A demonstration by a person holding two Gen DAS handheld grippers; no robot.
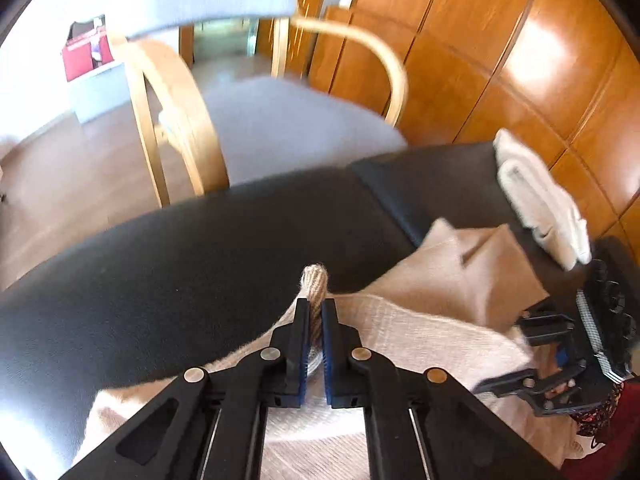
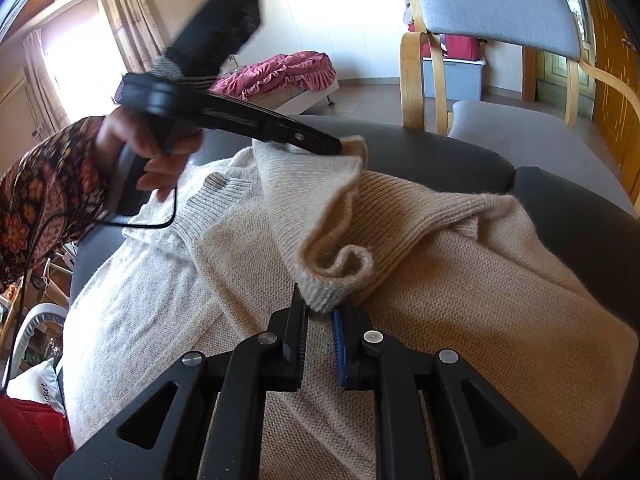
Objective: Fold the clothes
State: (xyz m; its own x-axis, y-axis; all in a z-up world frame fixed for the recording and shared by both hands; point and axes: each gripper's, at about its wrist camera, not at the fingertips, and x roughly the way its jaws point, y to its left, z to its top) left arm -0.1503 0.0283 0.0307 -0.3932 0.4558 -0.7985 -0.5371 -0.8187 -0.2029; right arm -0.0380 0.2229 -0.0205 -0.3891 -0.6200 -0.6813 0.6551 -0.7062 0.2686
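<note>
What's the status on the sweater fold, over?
Left hand-held gripper shut on sweater cuff. Right hand-held gripper pinching a ribbed edge. Sweater half spread on black bench. Folded white garment at bench end, clear.

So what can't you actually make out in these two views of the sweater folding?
- Sweater: its lower end is cut off by the frame edge and the right gripper in the right wrist view.
- White folded cloth: blurred in the left wrist view; type unclear.
- Left gripper: its body hides the knit beneath.
</note>
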